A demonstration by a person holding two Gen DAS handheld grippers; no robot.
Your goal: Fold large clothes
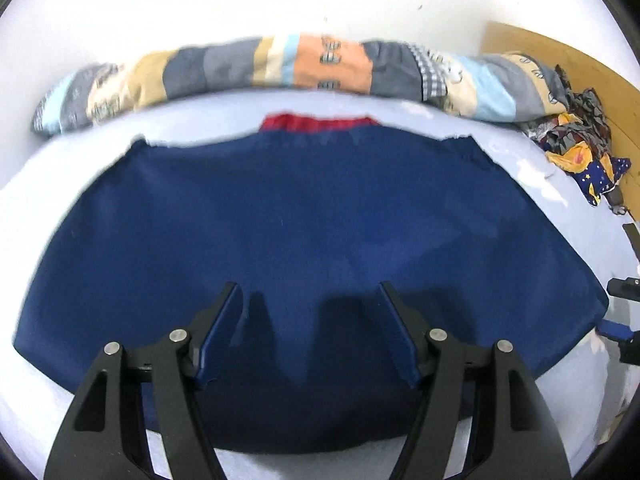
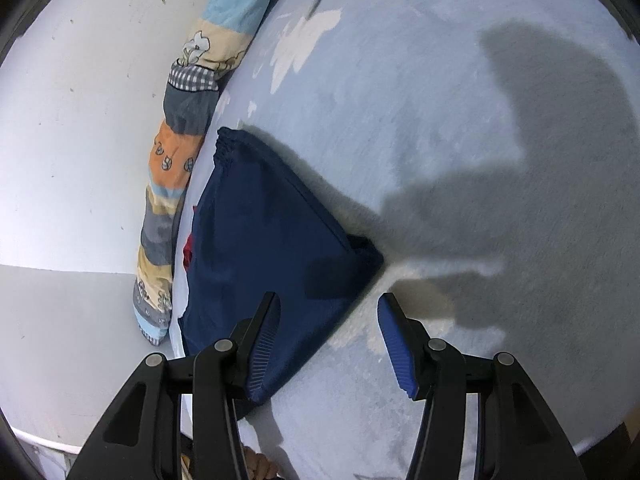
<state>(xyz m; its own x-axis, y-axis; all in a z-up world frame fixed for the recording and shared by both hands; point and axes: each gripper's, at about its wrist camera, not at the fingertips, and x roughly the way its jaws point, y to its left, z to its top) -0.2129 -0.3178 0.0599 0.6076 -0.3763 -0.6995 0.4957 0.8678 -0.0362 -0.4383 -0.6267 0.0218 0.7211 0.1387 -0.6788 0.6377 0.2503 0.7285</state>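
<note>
A navy blue garment [image 1: 304, 208] lies flat on the light blue bed sheet [image 1: 532, 184], with a strip of red lining [image 1: 316, 122] showing at its far edge. My left gripper [image 1: 312, 292] hovers open just above the garment's near part, with nothing between its fingers. In the right wrist view the same garment [image 2: 264, 240] appears as a folded wedge. My right gripper [image 2: 328, 308] is open at its near right edge. The left pad [image 2: 264, 344] is over the cloth and the right pad [image 2: 396, 344] over bare sheet [image 2: 440, 120]. Neither pad presses on fabric.
A rolled patchwork quilt [image 1: 280, 64] runs along the white wall behind the garment, also seen as the quilt [image 2: 176, 160] on the left. A heap of crumpled patterned clothes [image 1: 576, 136] sits at the far right by a wooden headboard [image 1: 560, 52].
</note>
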